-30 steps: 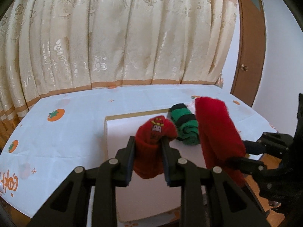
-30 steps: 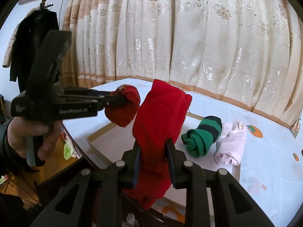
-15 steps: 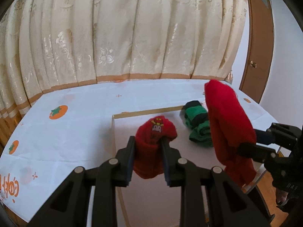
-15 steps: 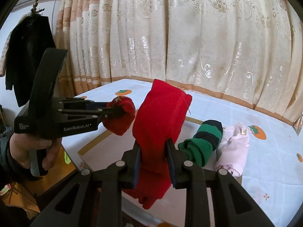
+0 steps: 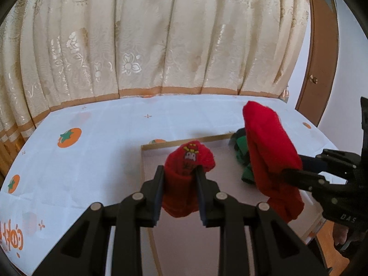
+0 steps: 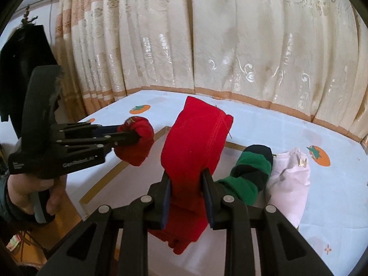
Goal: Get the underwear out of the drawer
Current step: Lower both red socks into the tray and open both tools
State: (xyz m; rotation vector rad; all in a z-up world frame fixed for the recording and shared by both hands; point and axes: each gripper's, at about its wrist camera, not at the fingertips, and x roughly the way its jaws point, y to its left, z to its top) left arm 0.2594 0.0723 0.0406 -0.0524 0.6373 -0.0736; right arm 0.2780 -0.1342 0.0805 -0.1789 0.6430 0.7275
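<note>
We see bench (image 5: 96, 142) in persimmon-print cloth, cream curtain (image 5: 161, 46) behind, door (image 5: 322, 57) right. Left tool (image 5: 179, 179) clamps small red underwear (image 5: 187, 161); right tool (image 6: 186, 184) clamps larger red underwear (image 6: 195, 138), both above white drawer (image 5: 184, 241). Since earlier, both tools shifted sideways, grips unchanged.

You get soft, even daylight coming through the curtain (image 5: 161, 46), which glows and shows pale shiny patches on its pattern. The white surface (image 5: 103, 138) below the curtain is bright, nearly washed out, with faint shadows. Both views bend strongly toward dark, vignetted corners. The dark coat (image 6: 20, 53) left of the curtain is underexposed.
</note>
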